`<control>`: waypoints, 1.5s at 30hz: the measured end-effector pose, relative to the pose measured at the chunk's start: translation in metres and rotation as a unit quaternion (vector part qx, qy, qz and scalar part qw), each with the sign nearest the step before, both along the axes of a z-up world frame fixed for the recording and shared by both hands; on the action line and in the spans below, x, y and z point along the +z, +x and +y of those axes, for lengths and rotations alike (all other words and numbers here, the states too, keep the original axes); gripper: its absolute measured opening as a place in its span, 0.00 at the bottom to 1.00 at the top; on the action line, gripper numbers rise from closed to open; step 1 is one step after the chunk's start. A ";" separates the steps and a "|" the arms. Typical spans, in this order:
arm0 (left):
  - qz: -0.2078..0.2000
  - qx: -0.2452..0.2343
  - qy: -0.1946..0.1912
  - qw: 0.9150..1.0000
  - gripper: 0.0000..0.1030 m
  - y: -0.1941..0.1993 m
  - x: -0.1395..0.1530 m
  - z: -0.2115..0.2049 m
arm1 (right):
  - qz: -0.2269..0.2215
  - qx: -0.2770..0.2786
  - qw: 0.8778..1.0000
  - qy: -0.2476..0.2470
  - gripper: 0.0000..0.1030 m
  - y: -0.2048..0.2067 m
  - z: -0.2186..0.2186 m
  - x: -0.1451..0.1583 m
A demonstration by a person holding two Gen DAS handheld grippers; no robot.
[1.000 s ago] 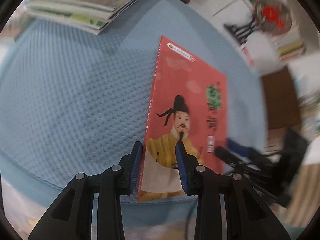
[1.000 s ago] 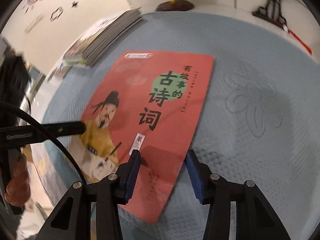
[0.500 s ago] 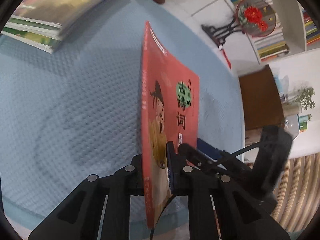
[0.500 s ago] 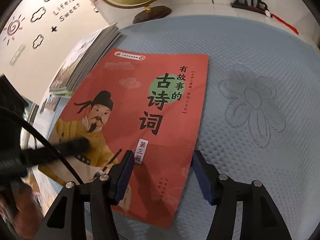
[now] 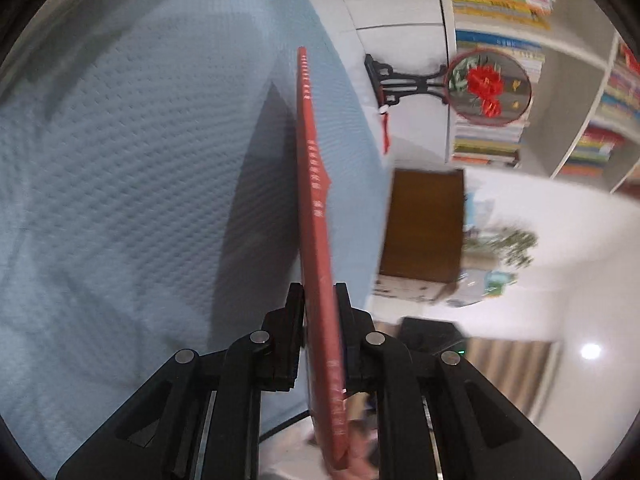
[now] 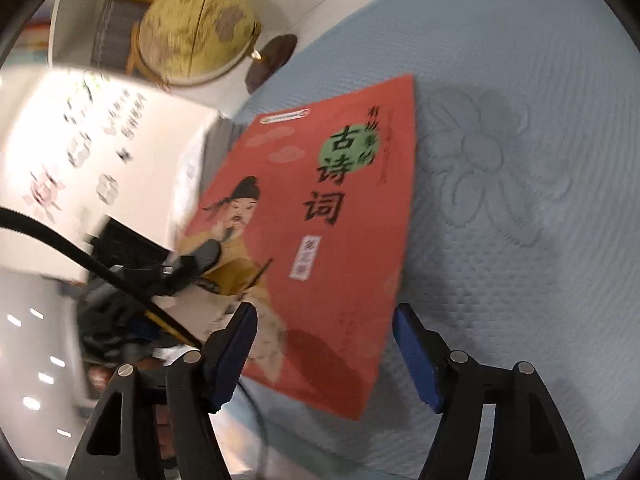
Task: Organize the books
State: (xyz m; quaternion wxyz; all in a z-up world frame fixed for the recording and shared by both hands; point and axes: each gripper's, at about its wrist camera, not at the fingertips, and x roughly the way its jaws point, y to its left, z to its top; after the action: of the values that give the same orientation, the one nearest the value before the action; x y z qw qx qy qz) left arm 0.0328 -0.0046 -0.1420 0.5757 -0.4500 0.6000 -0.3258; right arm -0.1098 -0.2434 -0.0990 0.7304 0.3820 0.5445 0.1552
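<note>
We see a red book point(image 6: 336, 216) — cover has black characters, a green disc, a figure in a yellow robe and black hat. Its spine point(image 5: 316, 216) is red with pale lettering. We note the mat point(image 6: 520, 240) is pale blue, dimpled weave, with a stitched flower outline. Globe point(image 6: 196, 32) is yellow-olive on a dark brown base. Round ornament point(image 5: 490, 88) shows red flowers, black stand — gripper pads point(image 6: 416, 352) are blue

The red book point(image 6: 320, 240) is showing large black characters 古诗词 running down its cover at about 1 o'clock from the painted figure, the 古 sitting in a green circle. Smaller print beside them, the white tag below and the spine lettering are blurring beyond reading.
</note>
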 end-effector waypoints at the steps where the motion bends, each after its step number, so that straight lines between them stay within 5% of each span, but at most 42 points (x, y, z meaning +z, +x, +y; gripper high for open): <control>1: 0.010 0.003 -0.012 1.000 0.10 0.002 -0.002 -0.001 | 0.000 -0.008 1.000 0.015 0.69 0.001 -0.001 -0.003; 6: 0.043 0.020 -0.050 0.998 0.10 -0.004 -0.012 0.021 | -0.013 -0.042 0.996 0.077 0.59 0.007 -0.010 -0.016; 14: 0.059 0.028 -0.069 0.995 0.09 -0.005 -0.012 0.022 | 0.019 -0.038 0.992 0.117 0.62 0.007 -0.015 -0.032; 17: 0.061 0.025 -0.054 0.996 0.09 -0.005 -0.013 0.020 | -0.004 -0.037 0.991 0.129 0.48 0.025 -0.014 -0.029; 20: 0.041 0.012 0.001 0.999 0.09 -0.004 -0.008 0.020 | -0.034 -0.011 0.997 0.065 0.33 0.038 -0.010 -0.012; 24: -0.031 -0.028 0.119 0.992 0.10 -0.004 0.013 0.008 | -0.065 0.035 0.996 -0.049 0.32 0.044 0.011 0.013; 27: -0.106 -0.068 0.217 0.968 0.12 -0.007 0.036 -0.011 | -0.083 0.066 0.986 -0.131 0.32 0.039 0.030 0.024; 30: -0.156 -0.095 0.273 0.944 0.11 -0.013 0.050 -0.026 | -0.093 0.088 0.974 -0.187 0.32 0.031 0.043 0.027; 35: -0.202 -0.095 0.284 0.933 0.11 -0.020 0.071 -0.026 | -0.115 0.104 0.961 -0.228 0.32 0.020 0.051 0.041; 41: -0.217 -0.061 0.248 0.942 0.12 -0.019 0.095 -0.003 | -0.153 0.101 0.952 -0.245 0.32 0.019 0.064 0.079; 45: -0.247 -0.039 0.243 0.937 0.12 -0.019 0.117 0.019 | -0.183 0.104 0.945 -0.250 0.32 0.024 0.079 0.105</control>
State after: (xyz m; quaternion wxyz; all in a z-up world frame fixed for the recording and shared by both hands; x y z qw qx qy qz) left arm 0.0134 0.0143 -0.0245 0.7845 -0.1783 0.5165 -0.2933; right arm -0.0857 -0.1640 0.0058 0.8693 0.0928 0.4594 0.1567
